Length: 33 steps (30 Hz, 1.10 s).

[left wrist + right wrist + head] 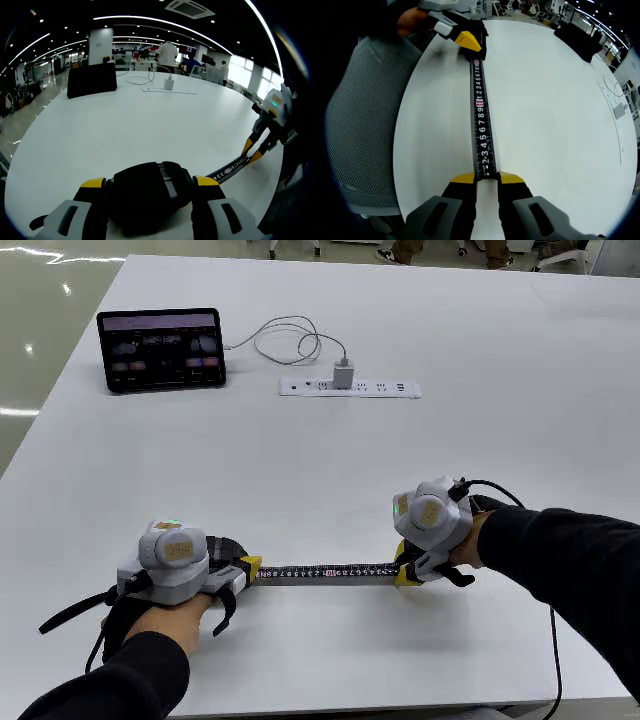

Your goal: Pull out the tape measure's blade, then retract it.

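The tape's case (pixel 145 192) was clamped in the left gripper (pixel 240 568), low on the table (pixel 300 470). The blade (pixel 480 115) lay drawn out flat along the table, its end pinched between the right gripper's (pixel 487 177) closed jaws. The pull-out was judged partly done. Any further pull would best be made straight along the blade, low and level, with the case gripped firmly. On the return, the end should be walked back slowly, not let snap.
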Each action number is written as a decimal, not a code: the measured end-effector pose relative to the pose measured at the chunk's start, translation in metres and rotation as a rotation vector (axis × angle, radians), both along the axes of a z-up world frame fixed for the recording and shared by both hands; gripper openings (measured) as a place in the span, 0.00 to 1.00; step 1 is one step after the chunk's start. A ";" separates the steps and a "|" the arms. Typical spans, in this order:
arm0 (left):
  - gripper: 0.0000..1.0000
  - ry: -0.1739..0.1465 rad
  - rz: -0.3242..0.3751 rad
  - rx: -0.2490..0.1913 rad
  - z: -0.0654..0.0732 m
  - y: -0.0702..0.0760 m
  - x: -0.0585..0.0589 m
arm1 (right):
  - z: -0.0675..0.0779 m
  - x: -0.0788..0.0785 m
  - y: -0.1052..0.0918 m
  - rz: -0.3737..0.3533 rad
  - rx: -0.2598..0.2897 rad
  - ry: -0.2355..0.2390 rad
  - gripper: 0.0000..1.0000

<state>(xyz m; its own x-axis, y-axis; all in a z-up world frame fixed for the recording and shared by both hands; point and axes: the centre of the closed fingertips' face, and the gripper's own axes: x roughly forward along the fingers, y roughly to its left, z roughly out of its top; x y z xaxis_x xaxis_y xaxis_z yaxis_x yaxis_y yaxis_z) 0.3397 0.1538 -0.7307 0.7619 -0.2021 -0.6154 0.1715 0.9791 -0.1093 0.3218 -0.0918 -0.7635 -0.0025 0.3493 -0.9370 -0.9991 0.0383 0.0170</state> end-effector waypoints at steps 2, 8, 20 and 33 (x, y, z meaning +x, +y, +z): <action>0.64 0.001 0.000 0.000 0.000 0.000 0.000 | 0.000 0.000 0.001 0.002 0.001 -0.002 0.11; 0.64 0.000 0.000 0.000 0.000 0.000 0.001 | 0.000 0.000 0.004 -0.004 0.004 -0.005 0.11; 0.64 0.001 -0.001 -0.001 0.000 0.000 0.001 | 0.000 0.001 0.010 -0.011 0.012 -0.007 0.11; 0.64 0.001 -0.001 -0.001 0.000 0.000 0.000 | 0.001 0.000 0.016 -0.018 0.022 -0.006 0.11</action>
